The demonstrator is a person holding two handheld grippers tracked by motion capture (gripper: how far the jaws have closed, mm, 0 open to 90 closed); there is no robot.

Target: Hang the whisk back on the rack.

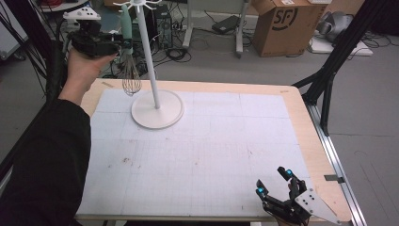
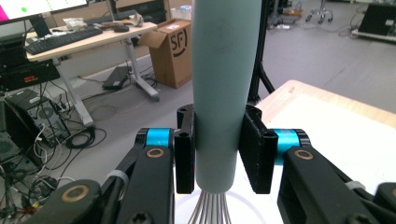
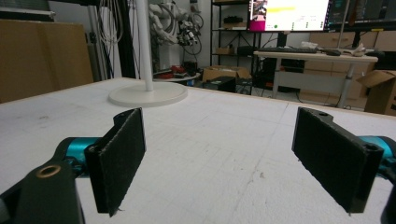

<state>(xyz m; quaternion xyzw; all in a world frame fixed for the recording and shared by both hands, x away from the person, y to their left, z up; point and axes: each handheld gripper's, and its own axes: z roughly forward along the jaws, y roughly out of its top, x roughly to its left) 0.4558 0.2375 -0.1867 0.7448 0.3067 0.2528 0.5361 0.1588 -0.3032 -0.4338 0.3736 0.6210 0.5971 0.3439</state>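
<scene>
Left hand-held gripper [image 1: 117, 46] clenched on the mint-green handle of a balloon whisk [image 1: 129, 56], held upright beside the white hook stand [image 1: 151, 61] at the counter's [image 1: 301, 141] far left, presumably for hanging; right hand-held gripper [image 1: 273, 182] released, resting near right.

Right gripper [image 3: 219, 163] — black padded jaws wide apart, nothing between, low over white gridded mat [image 3: 224, 140]. White stand [image 3: 147, 91] — round base, upright pole — far left on mat.
</scene>
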